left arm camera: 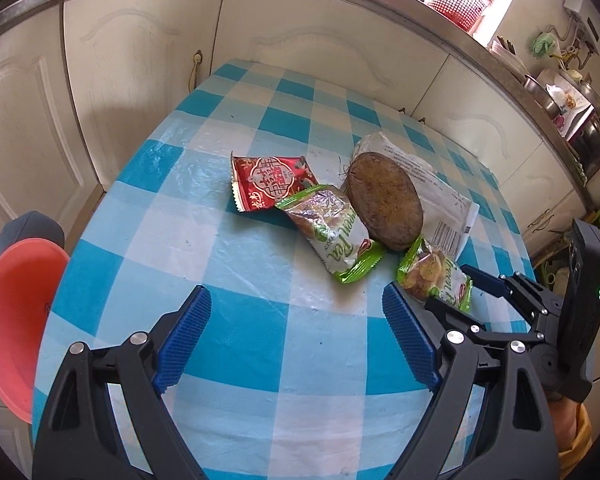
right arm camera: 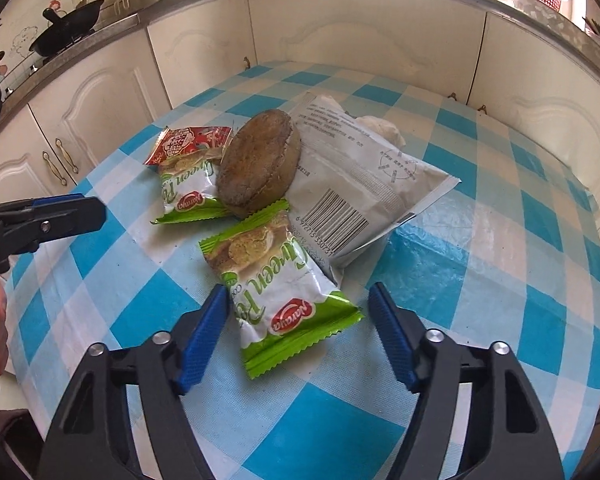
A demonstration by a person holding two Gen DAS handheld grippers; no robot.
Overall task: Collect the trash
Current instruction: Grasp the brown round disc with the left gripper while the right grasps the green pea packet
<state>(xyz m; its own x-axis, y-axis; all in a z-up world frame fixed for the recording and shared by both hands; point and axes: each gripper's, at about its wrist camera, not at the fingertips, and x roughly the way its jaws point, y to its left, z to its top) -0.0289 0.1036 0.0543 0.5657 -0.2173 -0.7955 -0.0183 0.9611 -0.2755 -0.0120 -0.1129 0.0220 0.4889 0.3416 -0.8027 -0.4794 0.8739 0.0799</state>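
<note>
**Right tongs close in on the nearest snack wrapper**

The bench (left arm camera: 228,320) is covered with a blue and white checked cloth and stands against white kitchen cabinets (left arm camera: 140,60). At its left edge, seen from the left wrist, a coral-red bowl (left arm camera: 16,320) sits beside the bench; I judge it may be the place for the trash, but this is not sure.

The trash lies in one loose pile near the middle of the bench. The biggest piece is a white bag with a barcode (right arm camera: 364,184). On it leans a brown round cake (right arm camera: 260,164), tilted on its edge. In front lie two green pea wrappers: the far green wrapper (right arm camera: 186,196) partly covers a small red wrapper (right arm camera: 188,140), and the near green wrapper (right arm camera: 284,292) touches the corner of the white bag.

The right tongs (right arm camera: 298,328) are spread, with the near green wrapper lying between the two blue pads; the pads (right arm camera: 204,336) do not press on it yet. The left tongs (left arm camera: 296,336) are spread wide over bare cloth, holding nothing, just beside the right ones.

The step in hand seems to be the first pick: the near green wrapper. The next move calls for lowering the pads to the cloth and pinching the thin, slippery foil across its width, without dragging the white bag that touches it.
</note>
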